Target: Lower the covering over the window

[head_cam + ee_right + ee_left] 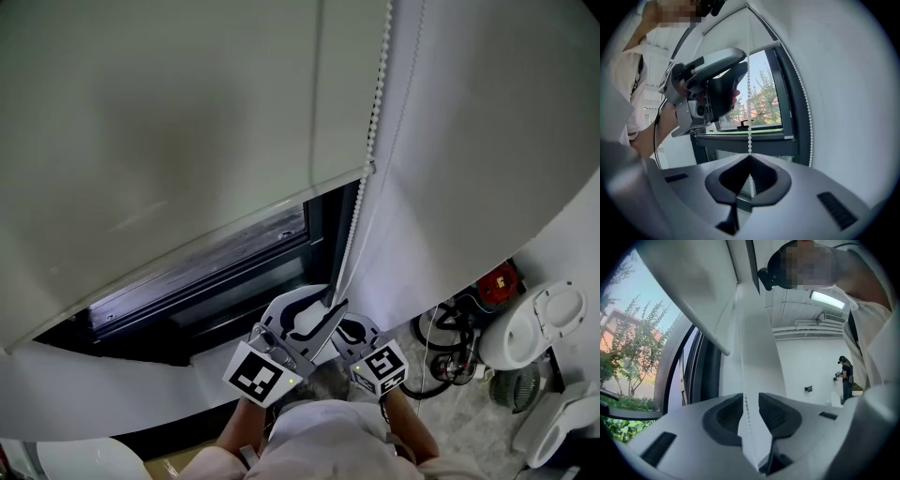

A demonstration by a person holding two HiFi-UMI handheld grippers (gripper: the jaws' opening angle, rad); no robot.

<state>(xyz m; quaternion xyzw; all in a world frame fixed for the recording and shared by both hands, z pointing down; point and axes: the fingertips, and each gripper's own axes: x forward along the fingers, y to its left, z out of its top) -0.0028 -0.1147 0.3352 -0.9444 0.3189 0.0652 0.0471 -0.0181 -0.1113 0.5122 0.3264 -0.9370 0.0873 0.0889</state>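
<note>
the roller blind (169, 141) sits partway down the window (225, 267), the left gripper (749, 401) has its fingers apart round the bead chain (742, 371) and the right gripper (750, 158) has its fingers clamped on it lower down, so i judge a hand-over-hand pull is under way and the left must next close on the chain and draw down.

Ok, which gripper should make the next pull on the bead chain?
Left, probably. The left gripper sits higher, jaws open around the bead chain, with room to pull down; the right gripper is shut on it lower.
</note>
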